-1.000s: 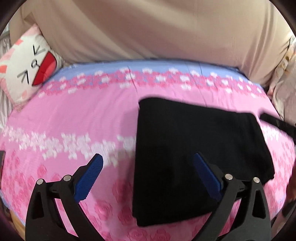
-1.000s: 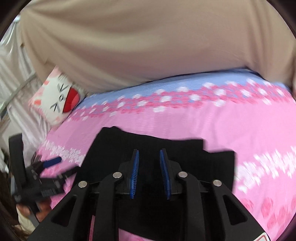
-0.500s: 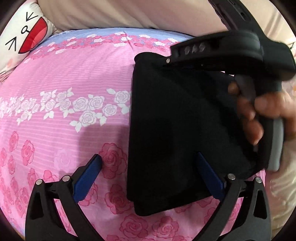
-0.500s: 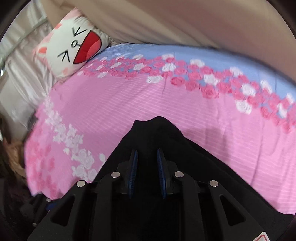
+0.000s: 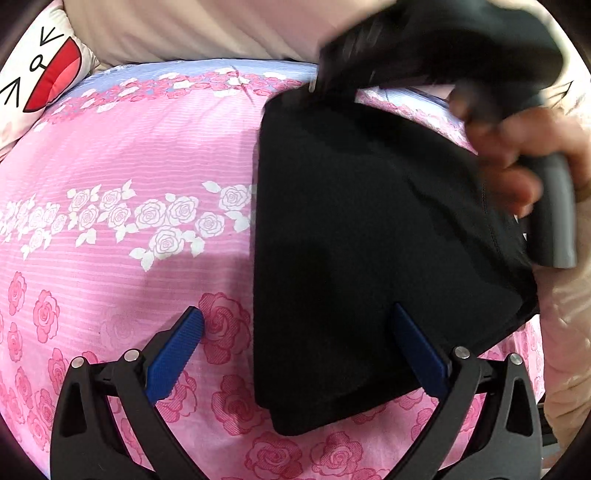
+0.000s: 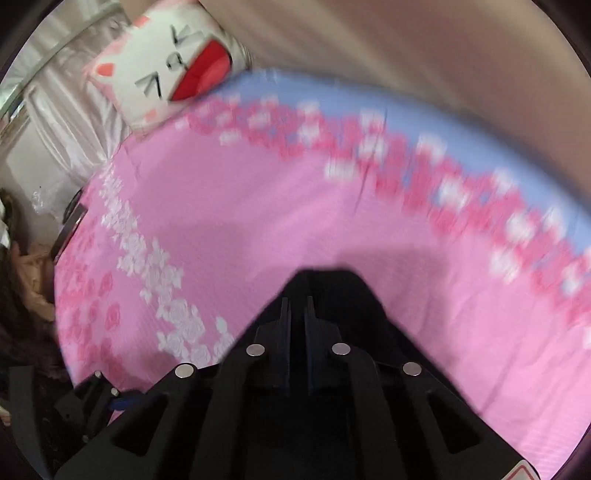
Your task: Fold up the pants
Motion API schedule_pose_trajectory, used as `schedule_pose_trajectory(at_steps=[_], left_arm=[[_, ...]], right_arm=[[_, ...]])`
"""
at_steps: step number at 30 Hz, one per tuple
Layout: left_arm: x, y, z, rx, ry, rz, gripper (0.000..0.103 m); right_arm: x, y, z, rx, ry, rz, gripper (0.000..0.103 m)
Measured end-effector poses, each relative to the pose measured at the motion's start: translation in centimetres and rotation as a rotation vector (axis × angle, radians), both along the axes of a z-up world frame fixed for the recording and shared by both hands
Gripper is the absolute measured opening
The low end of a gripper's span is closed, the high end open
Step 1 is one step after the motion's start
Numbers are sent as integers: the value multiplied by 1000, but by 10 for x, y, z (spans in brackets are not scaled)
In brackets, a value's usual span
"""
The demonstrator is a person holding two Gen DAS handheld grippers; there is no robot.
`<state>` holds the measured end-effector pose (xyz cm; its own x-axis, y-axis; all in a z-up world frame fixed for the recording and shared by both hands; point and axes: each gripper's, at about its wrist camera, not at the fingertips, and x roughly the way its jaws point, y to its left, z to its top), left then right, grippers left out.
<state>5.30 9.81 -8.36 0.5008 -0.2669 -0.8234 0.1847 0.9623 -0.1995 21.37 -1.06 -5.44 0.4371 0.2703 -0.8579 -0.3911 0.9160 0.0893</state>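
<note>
The black pants (image 5: 354, 236) lie folded into a compact block on the pink floral bedsheet (image 5: 129, 177). My left gripper (image 5: 295, 332) is open, low over the sheet, its fingers straddling the block's near left edge. My right gripper (image 6: 297, 314) is shut on the far corner of the pants (image 6: 325, 284) and holds that corner raised. In the left wrist view the right gripper's black body (image 5: 443, 40) and the hand (image 5: 517, 158) holding it sit over the far right of the pants.
A white cat-face pillow (image 5: 33, 74) lies at the far left of the bed; it also shows in the right wrist view (image 6: 166, 70). A beige headboard cushion (image 5: 203, 26) runs along the far edge. The bed's left edge (image 6: 70, 229) drops off.
The right gripper has carried the pinched corner of the pants across towards the left. The left gripper has dropped lower and closer to the near edge, still open.
</note>
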Motion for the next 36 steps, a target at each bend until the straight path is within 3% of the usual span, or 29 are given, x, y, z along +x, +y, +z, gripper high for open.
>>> schedule_pose_trajectory(at_steps=[3,6,7,9,11,13,15,17,18,20,22,24,25,29,36], left_arm=[[-2,-1,1,7,-7,3,98],[0,-6,0,20,-7,12,98],[-1,-7,0,21,-5,12,98],[-2,-7,0,24,-3,11,98],[-6,-7,0,28,-7,18,98],[-8,-9,-1,34,-13,29,98],[-9,-12,-1,39,-11,33,98],[-10,-14,0,35,3,39,98],[-11,-14,0,29,9,42,98],[-15,-9,4,3,25,47,98],[-17,-2,8,-18,29,55,98],[-20,2,13,-15,16,67,98],[-22,5,17,-12,0,73,98],[-21,4,36,1,-46,87,98],[-27,-35,51,41,-115,6,98]], right_arm=[[-12,-11,25,24,-116,-49,4],[12,-28,-28,-57,-1,-104,8],[15,-36,-38,-3,41,-129,8],[7,-46,-25,106,40,-135,20],[3,-47,-11,124,14,-117,27],[3,-44,-8,103,7,-108,27],[8,-40,-21,26,-7,-99,16],[18,-57,-35,-135,-31,-238,8],[17,-72,-30,-141,-51,-318,8],[-5,-95,-9,40,-70,-338,8],[-42,-114,17,127,-132,-359,16],[-81,-134,34,112,-202,-412,46],[-106,-148,39,108,-223,-453,51],[-160,-182,26,124,-156,-533,52],[-195,-196,-12,228,-85,-553,52]])
